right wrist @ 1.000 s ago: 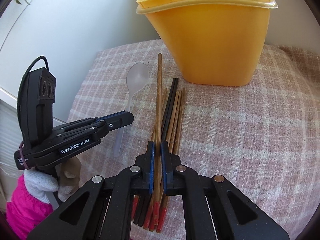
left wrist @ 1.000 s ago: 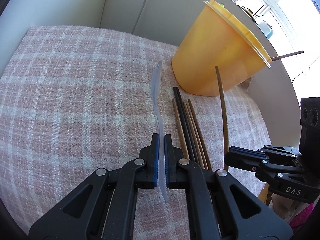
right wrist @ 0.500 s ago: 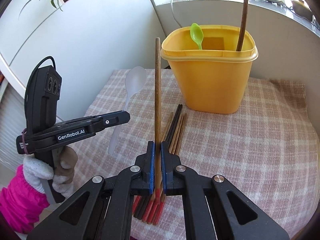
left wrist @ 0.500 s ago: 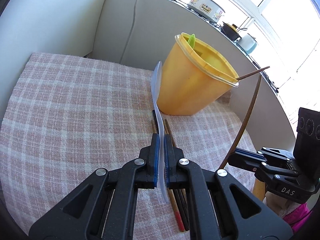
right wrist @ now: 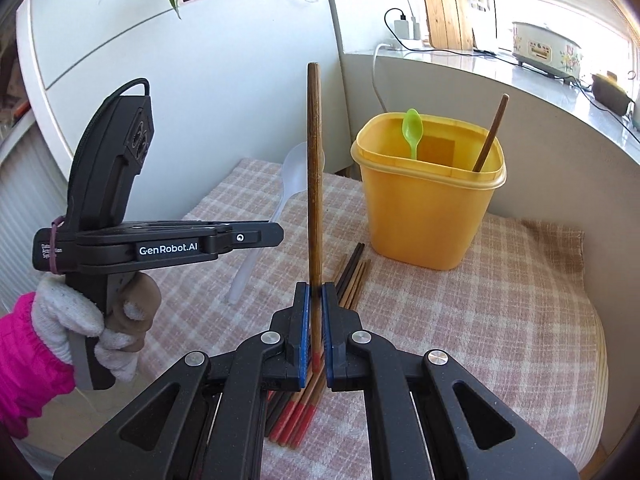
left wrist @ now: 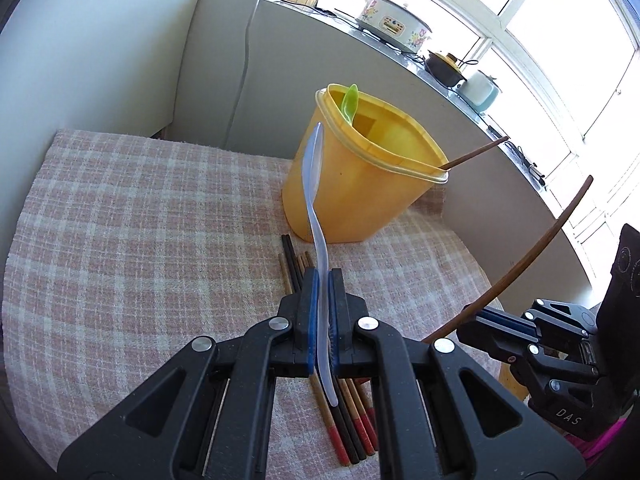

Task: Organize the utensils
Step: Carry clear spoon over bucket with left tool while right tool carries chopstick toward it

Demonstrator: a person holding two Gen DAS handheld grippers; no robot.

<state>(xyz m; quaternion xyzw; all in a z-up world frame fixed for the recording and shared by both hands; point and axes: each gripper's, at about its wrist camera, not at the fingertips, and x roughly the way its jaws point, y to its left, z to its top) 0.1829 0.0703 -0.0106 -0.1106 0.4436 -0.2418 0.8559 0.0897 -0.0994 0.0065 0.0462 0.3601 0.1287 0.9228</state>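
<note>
Carrying is the step in hand: the left tongs (left wrist: 323,312) are clamped on a clear spoon (left wrist: 314,184), the right tongs (right wrist: 314,332) on a chopstick (right wrist: 314,184), both lifted, with the tub (right wrist: 428,208) ahead, so each likely needs tipping over its rim.

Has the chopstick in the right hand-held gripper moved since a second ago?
Yes. The chopstick was level with the chopsticks on the cloth; now it is raised above them, tip above the yellow container.

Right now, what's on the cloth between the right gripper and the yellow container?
In the right wrist view, the loose chopsticks lie on the checked cloth between the right gripper and the yellow container.
</note>
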